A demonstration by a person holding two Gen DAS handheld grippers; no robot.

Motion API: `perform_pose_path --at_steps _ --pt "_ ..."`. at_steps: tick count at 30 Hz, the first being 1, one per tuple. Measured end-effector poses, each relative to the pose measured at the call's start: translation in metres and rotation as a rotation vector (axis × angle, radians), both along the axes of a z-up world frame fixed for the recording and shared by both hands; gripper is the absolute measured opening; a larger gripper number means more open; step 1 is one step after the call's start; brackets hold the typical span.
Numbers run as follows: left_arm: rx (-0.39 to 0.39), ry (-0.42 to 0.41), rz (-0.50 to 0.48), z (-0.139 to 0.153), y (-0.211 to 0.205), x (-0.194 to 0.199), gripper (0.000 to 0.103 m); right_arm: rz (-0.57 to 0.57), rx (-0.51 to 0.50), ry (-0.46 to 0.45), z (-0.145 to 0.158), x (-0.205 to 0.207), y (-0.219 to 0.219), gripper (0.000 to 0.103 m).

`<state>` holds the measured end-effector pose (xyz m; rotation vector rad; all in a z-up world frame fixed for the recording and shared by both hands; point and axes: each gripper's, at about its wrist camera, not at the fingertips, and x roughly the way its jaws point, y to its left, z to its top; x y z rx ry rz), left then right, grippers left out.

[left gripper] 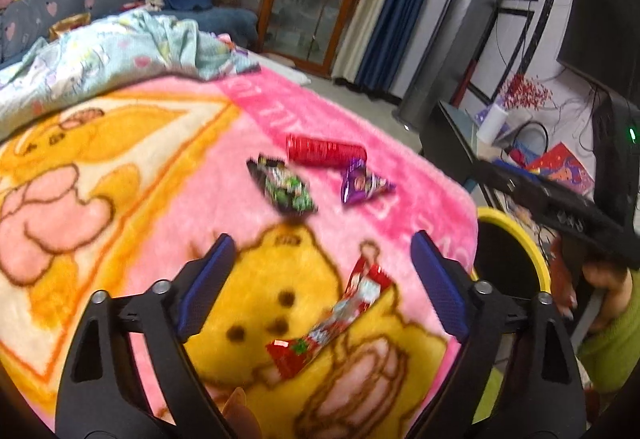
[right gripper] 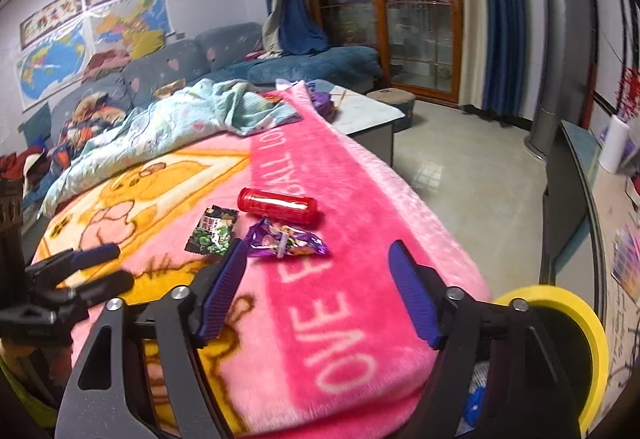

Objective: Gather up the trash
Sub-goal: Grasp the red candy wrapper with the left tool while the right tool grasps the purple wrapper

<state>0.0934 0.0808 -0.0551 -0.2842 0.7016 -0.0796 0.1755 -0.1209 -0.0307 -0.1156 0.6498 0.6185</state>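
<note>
Red wrapper (left gripper: 340,315) lies diagonally between open left hand-held gripper (left gripper: 322,279) fingers.

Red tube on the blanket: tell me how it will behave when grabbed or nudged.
The red tube lies on its side, so a nudge could roll it, though the plush pink blanket probably damps that. It looks like rigid, smooth plastic: unlikely to crumple, possibly slippery. Probably light.
</note>
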Motion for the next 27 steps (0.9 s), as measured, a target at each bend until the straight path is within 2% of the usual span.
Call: perform_pose_path --at_steps 9,11,13,20,22,24,27 --pt "-0.011 0.102 -0.126 -0.028 -0.009 0.003 0.07 0.09 -0.057 0.047 -0.019 0.021 0.047 0.062" --pt "-0.009 0.116 -0.142 -0.031 -0.012 0.004 0.06 0.1 -0.074 0.053 -0.024 0.025 0.056 0.06" --pt "-0.007 0.135 -0.152 -0.036 -0.014 0.006 0.059 0.109 -0.087 0.06 -0.029 0.031 0.066 0.058" --pt "0.003 0.186 -0.177 -0.048 -0.021 0.008 0.044 0.138 -0.132 0.087 -0.045 0.052 0.091 0.052" --pt "0.01 0.189 -0.18 -0.048 -0.022 0.008 0.043 0.138 -0.134 0.106 -0.05 0.058 0.093 0.048" --pt "0.009 0.192 -0.184 -0.049 -0.022 0.007 0.036 0.136 -0.139 0.135 -0.056 0.064 0.095 0.043" --pt "0.003 0.198 -0.18 -0.05 -0.022 0.006 0.031 0.137 -0.132 0.156 -0.063 0.068 0.094 0.036"
